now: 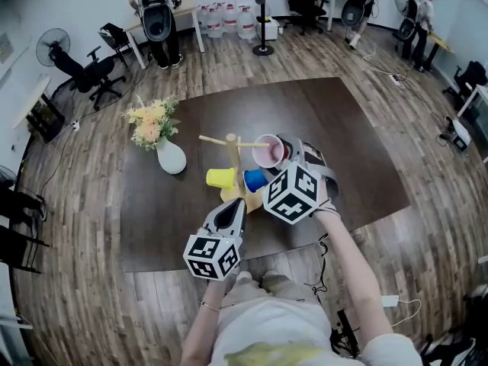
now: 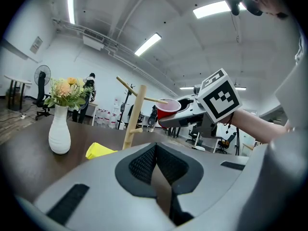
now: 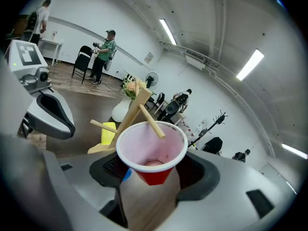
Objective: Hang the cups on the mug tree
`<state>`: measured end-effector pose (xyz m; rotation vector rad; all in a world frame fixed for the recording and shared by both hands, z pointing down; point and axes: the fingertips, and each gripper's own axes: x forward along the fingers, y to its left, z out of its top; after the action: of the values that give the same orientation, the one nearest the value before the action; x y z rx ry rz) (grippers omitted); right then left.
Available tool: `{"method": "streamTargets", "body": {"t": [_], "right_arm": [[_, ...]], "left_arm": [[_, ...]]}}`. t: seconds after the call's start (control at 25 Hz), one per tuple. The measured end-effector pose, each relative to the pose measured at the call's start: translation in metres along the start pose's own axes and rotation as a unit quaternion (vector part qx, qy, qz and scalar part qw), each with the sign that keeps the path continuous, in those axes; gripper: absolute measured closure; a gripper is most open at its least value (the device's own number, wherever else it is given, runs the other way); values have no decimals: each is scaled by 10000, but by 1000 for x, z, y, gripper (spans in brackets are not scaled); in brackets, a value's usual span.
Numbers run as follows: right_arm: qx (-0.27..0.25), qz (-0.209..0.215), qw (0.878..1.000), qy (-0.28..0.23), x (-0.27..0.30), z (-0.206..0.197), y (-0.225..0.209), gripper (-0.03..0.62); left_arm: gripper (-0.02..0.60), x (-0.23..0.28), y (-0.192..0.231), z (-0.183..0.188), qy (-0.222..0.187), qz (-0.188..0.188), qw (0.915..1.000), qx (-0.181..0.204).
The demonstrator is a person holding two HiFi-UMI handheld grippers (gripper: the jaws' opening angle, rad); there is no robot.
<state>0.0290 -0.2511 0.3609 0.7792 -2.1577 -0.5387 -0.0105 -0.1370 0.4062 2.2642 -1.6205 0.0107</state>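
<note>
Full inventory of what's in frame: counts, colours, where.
table: 1, dark brown, room centre
mug tree: 1, light wood, mid-table
red cup: 1, red with pale inside, in right gripper, by a peg
yellow cup: 1, yellow, lying by tree base
blue cup: 1, blue, beside yellow cup
vase: 1, white, left part of table in head view
flowers: 1 bunch, yellow and peach, in vase
chairs: several, black, room edges
water bottles: several, pale, far wall
people: several, far desks
left gripper: 1, grey, shut, empty
right gripper: 1, grey, shut on red cup
</note>
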Motion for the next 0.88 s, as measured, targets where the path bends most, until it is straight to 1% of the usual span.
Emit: {"method": "streamTargets", "body": {"t": [0.24, 0.36, 0.56, 0.88], "right_arm": [[-444, -275, 9982, 301, 2, 10, 3, 290], [-702, -564, 9946, 510, 3, 14, -1, 290], [-1071, -836, 9879, 754, 6, 22, 7, 289], [-1314, -1218, 9793, 939, 4, 28, 9, 289]], "left_arm": [[558, -8, 3, 3, 15, -232, 9997, -19], [558, -12, 6, 6, 35, -374, 9993, 51], [558, -22, 17, 7, 21, -533, 9985, 84], [558, -35, 24, 7, 40, -728, 9972, 144]]}}
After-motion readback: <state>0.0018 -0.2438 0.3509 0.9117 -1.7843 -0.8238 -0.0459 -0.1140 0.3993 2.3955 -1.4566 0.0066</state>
